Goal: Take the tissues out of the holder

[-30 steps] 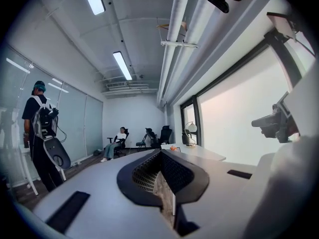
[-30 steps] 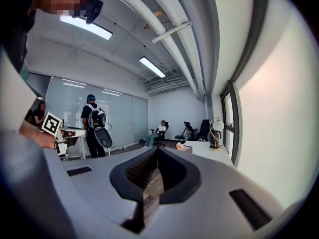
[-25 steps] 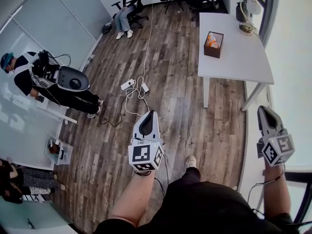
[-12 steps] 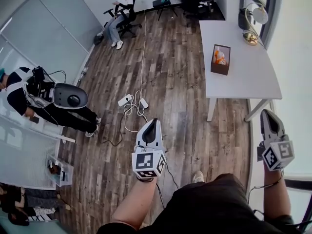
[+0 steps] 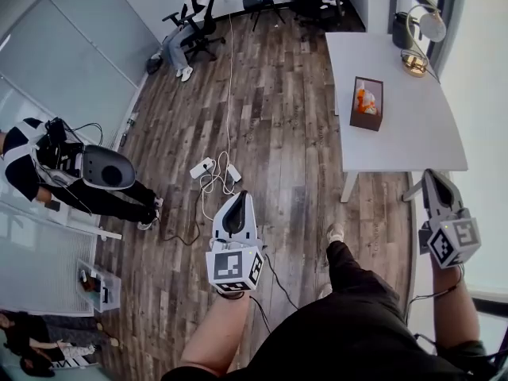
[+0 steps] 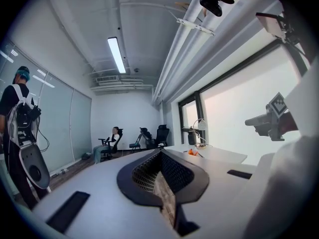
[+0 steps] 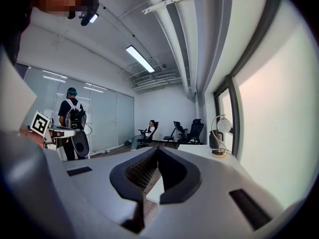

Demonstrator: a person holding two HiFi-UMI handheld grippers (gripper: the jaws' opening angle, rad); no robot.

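Wood-plank office floor, white table (image 5: 397, 137) top right by the window. Tissue holder (image 5: 365, 123) is a dark open-top box standing on that table, with orange-and-white tissues (image 5: 366, 98) sitting inside it. Desk lamp (image 5: 417, 42) is at the table's far end. Both grippers are well apart from the holder. Left gripper (image 5: 238, 201) is over the floor, jaws pressed together with nothing between them. Right gripper (image 5: 432, 179) is near the table's front edge, jaws likewise closed and empty. Clear bin (image 5: 113, 280) on the floor at lower left, contents too small to tell. Power strip (image 5: 208, 165) with cables mid-floor.
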